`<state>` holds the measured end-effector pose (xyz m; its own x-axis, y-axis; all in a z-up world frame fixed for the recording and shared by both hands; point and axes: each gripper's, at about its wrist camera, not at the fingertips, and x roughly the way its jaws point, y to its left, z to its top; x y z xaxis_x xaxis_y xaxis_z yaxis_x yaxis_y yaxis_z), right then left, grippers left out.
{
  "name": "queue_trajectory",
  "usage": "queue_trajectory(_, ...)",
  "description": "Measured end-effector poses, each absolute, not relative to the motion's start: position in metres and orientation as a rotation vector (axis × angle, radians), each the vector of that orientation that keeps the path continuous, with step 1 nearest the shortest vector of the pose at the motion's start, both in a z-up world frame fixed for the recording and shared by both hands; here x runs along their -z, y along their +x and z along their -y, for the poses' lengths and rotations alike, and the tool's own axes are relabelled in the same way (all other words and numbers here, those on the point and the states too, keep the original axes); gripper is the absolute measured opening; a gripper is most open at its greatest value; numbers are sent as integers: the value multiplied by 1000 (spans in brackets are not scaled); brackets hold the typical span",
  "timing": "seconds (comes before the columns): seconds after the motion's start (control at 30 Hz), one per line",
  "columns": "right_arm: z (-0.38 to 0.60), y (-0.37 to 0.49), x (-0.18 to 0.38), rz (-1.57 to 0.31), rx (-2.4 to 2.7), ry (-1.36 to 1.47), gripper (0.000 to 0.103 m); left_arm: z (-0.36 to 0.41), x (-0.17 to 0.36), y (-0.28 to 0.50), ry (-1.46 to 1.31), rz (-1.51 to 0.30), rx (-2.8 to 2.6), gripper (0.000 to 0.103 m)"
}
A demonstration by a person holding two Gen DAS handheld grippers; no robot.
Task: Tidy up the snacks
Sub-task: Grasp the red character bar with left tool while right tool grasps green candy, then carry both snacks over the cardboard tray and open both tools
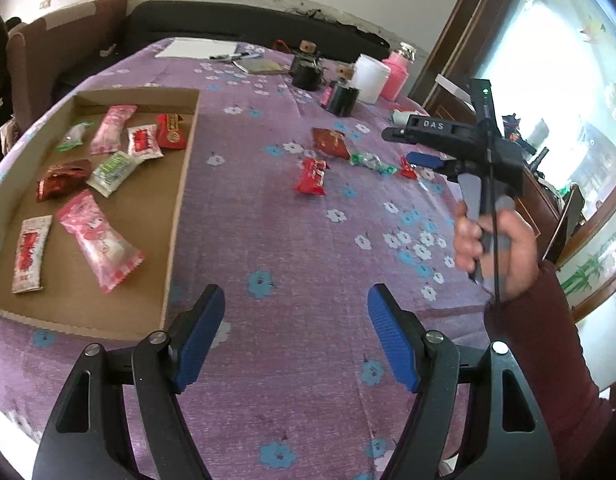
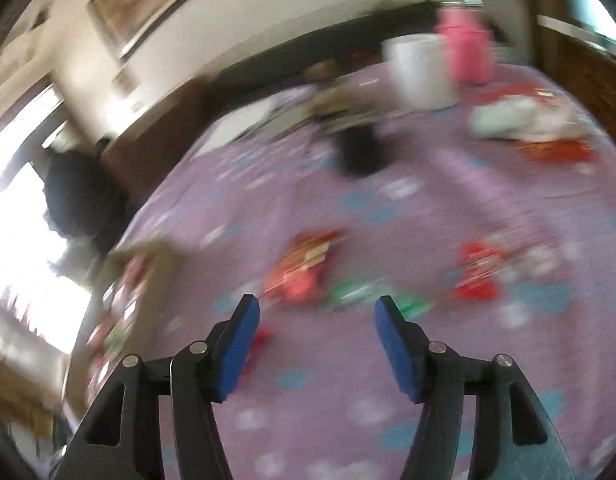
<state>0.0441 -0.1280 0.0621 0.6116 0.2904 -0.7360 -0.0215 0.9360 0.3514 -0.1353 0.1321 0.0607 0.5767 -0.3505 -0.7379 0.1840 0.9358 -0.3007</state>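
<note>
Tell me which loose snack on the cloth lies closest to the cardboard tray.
The red rectangular packet, lying alone nearest the tray. The dark red pouch, green-white wrapper and small red candy all sit farther right.

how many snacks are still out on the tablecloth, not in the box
4, clustered ahead of the right gripper: red bar nearest, dark red packet behind it, green-white candy to its right, small red one partly hidden by the gripper; more may be hidden.
</note>
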Motion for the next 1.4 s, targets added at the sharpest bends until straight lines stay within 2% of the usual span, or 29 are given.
queue_trajectory(0.33, 131, 77, -28, -944, -257, 370, 63, -127, -69, -122, -156, -897, 285, 74)
queue_trajectory(0.53, 110, 67, -28, -956, -283, 262, 60, -116, -81, -92, -101, -870, 237, 74)
queue_trajectory(0.57, 105, 65, -28, -953, -268, 220, 57, -114, -80, -87, -91, -870, 232, 74)
queue_trajectory(0.63, 97, 62, -28, -954, -223, 136, 42, -103, -76, -72, -62, -869, 240, 74)
queue_trajectory(0.67, 96, 61, -26, -956, -210, 122, 28, -99, -74, -65, -51, -873, 241, 74)
queue_trajectory(0.7, 98, 60, -26, -963, -200, 120, 24, -94, -69, -57, -38, -885, 236, 74)
queue_trajectory(1.07, 132, 44, -28, -988, -193, 290, 24, -45, -30, 11, 47, -945, 236, 73)
queue_trajectory(1.13, 132, 43, -29, -985, -196, 292, 24, -37, -25, 16, 69, -951, 239, 69)
queue_trajectory(1.17, 131, 43, -29, -984, -196, 289, 24, -34, -23, 17, 77, -957, 243, 60)
queue_trajectory(1.2, 130, 43, -30, -981, -197, 285, 24, -31, -20, 20, 86, -967, 244, 44)
queue_trajectory(1.23, 129, 43, -30, -977, -197, 281, 24, -30, -17, 22, 96, -981, 238, 35)
queue_trajectory(1.27, 129, 42, -31, -971, -195, 277, 24, -29, -17, 22, 114, -961, 220, 18)
queue_trajectory(1.4, 129, 39, -36, -947, -183, 268, 24, -37, -20, 19, 63, -958, 226, 16)
